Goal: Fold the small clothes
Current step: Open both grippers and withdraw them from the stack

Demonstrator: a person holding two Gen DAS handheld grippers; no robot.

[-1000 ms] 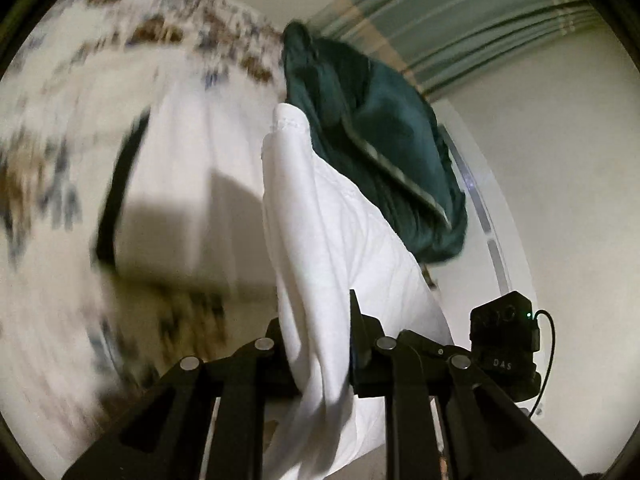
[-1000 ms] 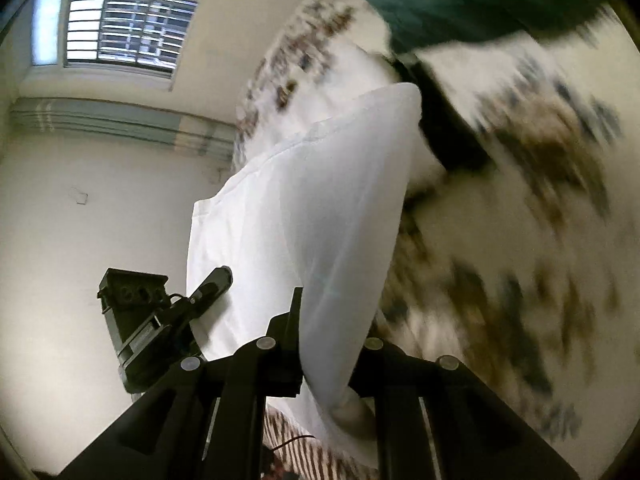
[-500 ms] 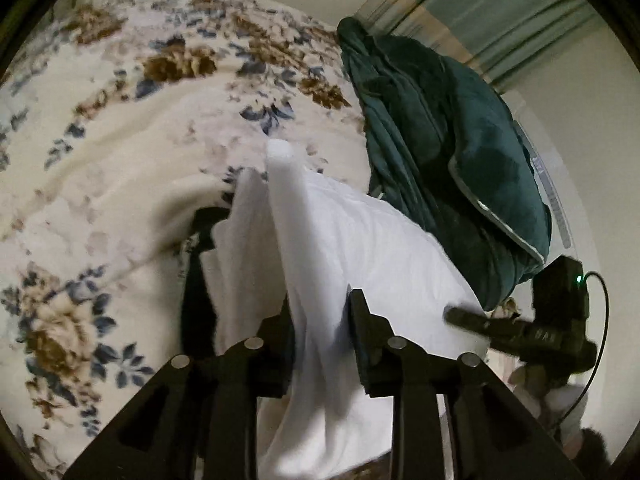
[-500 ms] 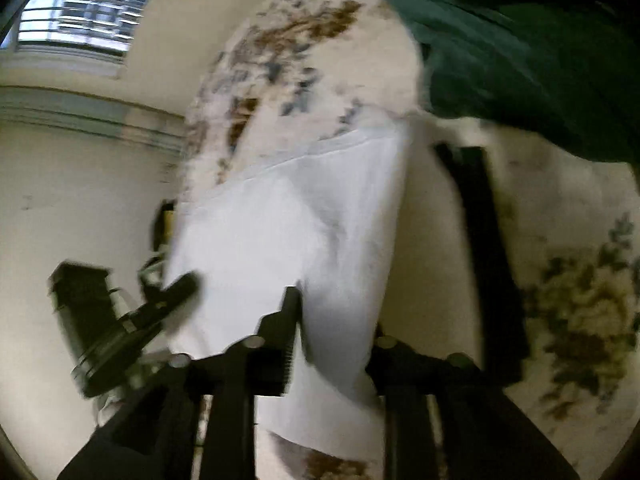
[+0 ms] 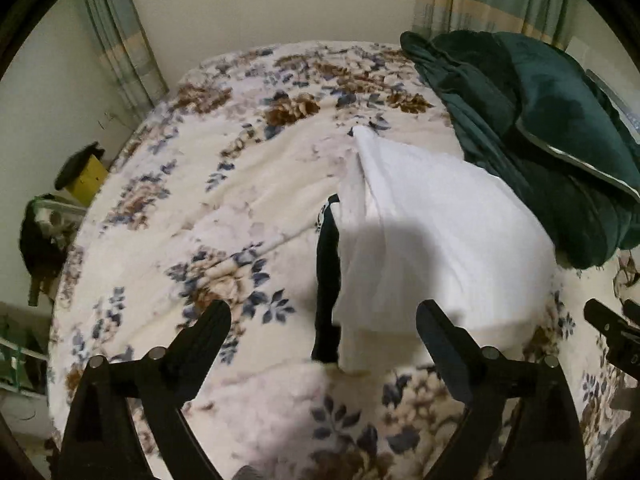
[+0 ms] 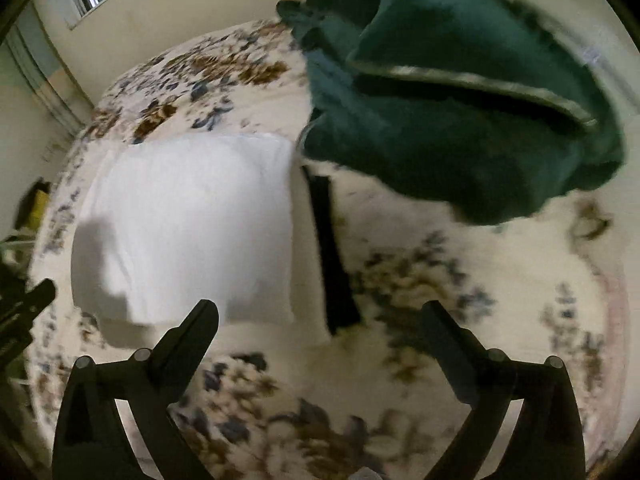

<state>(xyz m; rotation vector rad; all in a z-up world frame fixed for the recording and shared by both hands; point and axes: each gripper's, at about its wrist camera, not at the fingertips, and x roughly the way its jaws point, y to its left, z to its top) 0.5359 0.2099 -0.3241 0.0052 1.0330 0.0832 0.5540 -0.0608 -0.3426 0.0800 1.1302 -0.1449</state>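
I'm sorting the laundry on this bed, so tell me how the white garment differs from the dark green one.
The white garment lies flattened in a roughly rectangular fold; the dark green one sits heaped and rumpled. The white garment is plain; the green one shows a pale trimmed edge. The white garment partly covers a black item; the green one does not. Both rest on the floral bedspread, untouched by the open left claw and right claw.

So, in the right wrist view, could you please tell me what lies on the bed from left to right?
Folded white garment → black garment strip → dark green blanket, all on the floral bedspread.
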